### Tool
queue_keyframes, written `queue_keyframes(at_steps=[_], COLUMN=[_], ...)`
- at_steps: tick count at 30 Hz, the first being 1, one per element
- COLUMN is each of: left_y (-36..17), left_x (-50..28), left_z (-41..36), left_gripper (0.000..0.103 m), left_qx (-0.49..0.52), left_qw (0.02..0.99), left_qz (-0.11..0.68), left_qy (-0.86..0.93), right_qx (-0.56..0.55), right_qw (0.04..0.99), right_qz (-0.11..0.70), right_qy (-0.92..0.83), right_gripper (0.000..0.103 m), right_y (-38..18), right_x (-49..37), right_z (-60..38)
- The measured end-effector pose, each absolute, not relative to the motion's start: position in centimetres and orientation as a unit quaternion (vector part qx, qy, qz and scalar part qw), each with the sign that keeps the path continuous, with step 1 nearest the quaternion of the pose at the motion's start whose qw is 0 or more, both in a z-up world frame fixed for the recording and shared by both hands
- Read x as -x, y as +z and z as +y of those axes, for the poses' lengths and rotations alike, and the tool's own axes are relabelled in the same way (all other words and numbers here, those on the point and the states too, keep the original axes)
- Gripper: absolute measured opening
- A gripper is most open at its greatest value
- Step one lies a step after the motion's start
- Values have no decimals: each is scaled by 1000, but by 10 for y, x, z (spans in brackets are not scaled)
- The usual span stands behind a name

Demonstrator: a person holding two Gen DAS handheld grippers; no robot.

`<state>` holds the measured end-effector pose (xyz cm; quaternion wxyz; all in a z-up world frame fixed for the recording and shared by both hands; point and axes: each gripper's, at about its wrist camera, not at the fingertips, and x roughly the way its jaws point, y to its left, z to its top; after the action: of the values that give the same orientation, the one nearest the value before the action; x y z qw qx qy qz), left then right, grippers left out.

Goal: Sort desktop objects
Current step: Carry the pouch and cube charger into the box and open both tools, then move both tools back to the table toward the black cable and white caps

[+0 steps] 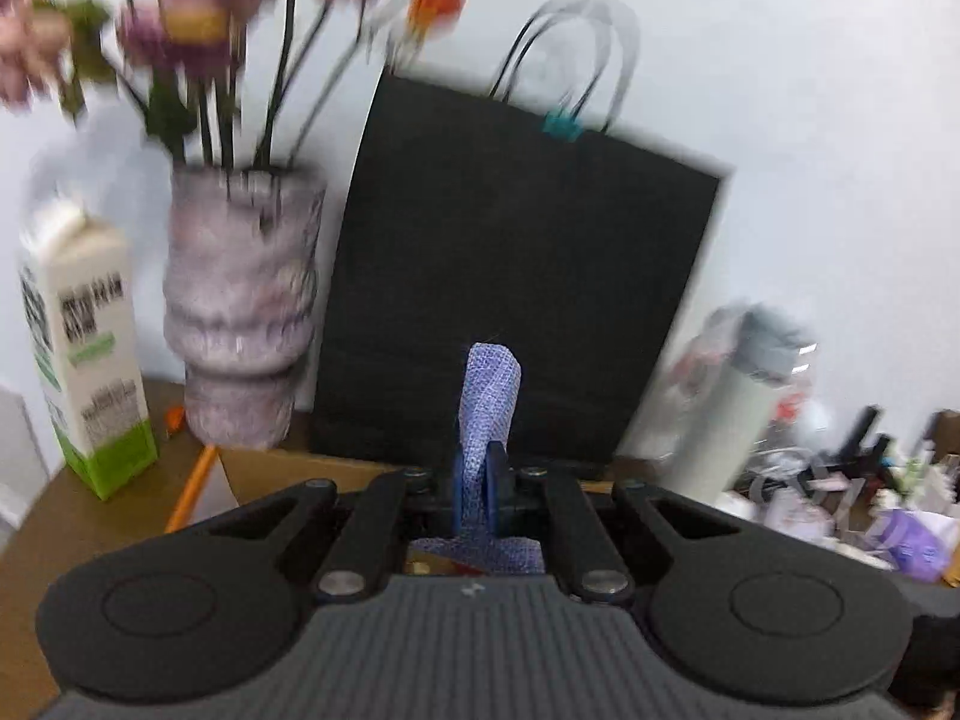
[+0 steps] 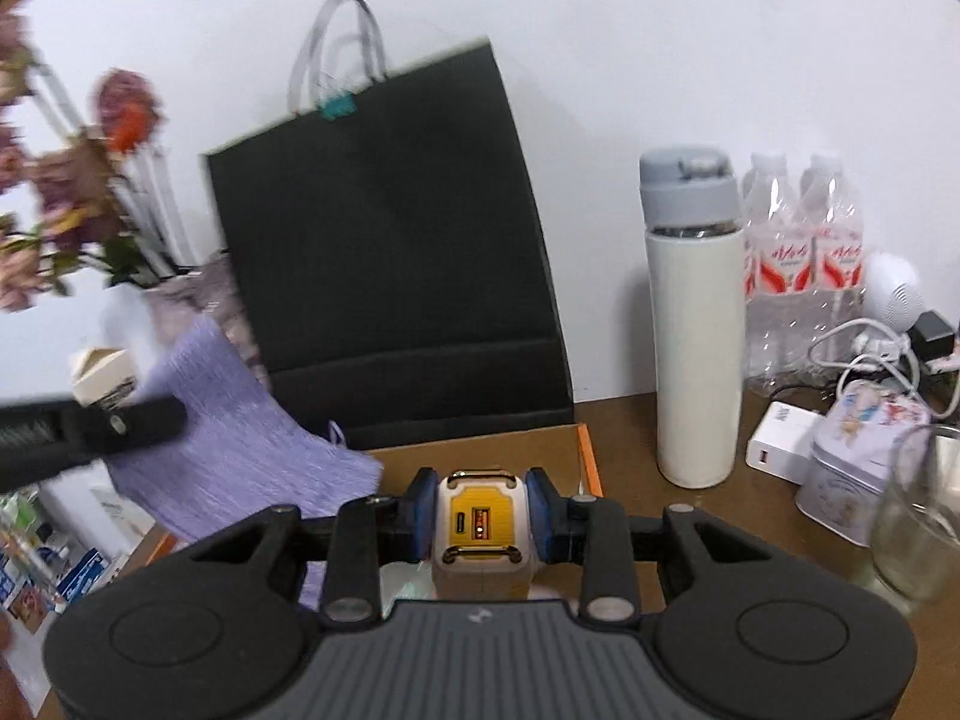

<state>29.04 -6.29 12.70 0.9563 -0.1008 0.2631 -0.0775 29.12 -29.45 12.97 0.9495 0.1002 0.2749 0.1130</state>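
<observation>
1. Left wrist view: the left gripper (image 1: 478, 480) is seen from behind, jaws clamped tight on a purple cloth (image 1: 489, 414). A fold of the cloth sticks up betw. the blue pads; more of it hangs below the fingers.
2. Behind the gripper a black bag (image 1: 516, 276) w/ grey handles is stood against a white wall (image 1: 810, 120). A teal clip is fixed at its top edge.
3. Left of the bag a pale vase (image 1: 240, 312) w/ purple flowers (image 1: 192, 18) is seen, blurred. Further left, a white and green carton (image 1: 84, 354) is stood upright on the brown desk (image 1: 60, 516).
4. An orange pencil (image 1: 195, 483) is laid near the vase base, beside a cardboard box (image 1: 300, 471).
5. Right wrist view: the right gripper (image 2: 480, 516) is clamped on a small charger (image 2: 480, 525), beige w/ a yellow face and two ports. The charger is held betw. the blue pads, above the box's orange edge.
6. The cloth is seen again at left, hung from the left gripper's dark finger.
7. Right of the bag a white flask (image 2: 696, 336) w/ a grey lid is stood on the desk. Behind it: a pack of water bottles (image 2: 804, 264).
8. Near the right edge: a white adapter (image 2: 780, 441), a printed tin (image 2: 858, 468), a clear glass (image 2: 924, 510), white cables (image 2: 870, 354).
</observation>
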Motion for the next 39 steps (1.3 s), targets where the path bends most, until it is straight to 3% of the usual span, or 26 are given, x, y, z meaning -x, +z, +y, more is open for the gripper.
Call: queue_keyframes(at_steps=[3, 5, 7, 8, 11, 15, 24, 26, 33, 39], left_y=[96, 83, 79, 79, 88, 104, 112, 108, 96, 62], left_x=[-322, -324, -315, -309, -297, -291, -258, -239, -171, -120], left_z=[-73, -82, -91, -93, -88, -71, -50, -47, -42, -45], left_gripper=[10, 20, 58, 62, 63, 74, 93, 95, 103, 103], left_qx=[85, 36, -31, -48, -87, -76, -35, -35, -34, -22], left_qw=[943, 941, 947, 951, 959, 962, 941, 940, 941, 941], left_qz=[317, 325, 304, 288, 254, 256, 336, 339, 337, 338], left_qy=[-63, -84, -102, -100, -90, -51, 19, 14, 18, -3], right_qx=[-109, -119, -112, -109, -103, -105, -47, -36, -16, -20], right_qw=[942, 934, 927, 926, 926, 934, 938, 940, 937, 930], right_qz=[296, 316, 335, 341, 345, 322, 327, 325, 327, 342], right_qy=[114, 118, 123, 121, 114, 116, 100, 101, 119, 131], right_gripper=[30, 30, 31, 31, 35, 44, 65, 75, 79, 81], right_y=[118, 108, 98, 94, 90, 102, 135, 136, 115, 75], right_x=[-325, -346, -362, -367, -373, -358, -299, -278, -204, -149], right_z=[-290, -286, -279, -277, -275, -285, -291, -293, -289, -281])
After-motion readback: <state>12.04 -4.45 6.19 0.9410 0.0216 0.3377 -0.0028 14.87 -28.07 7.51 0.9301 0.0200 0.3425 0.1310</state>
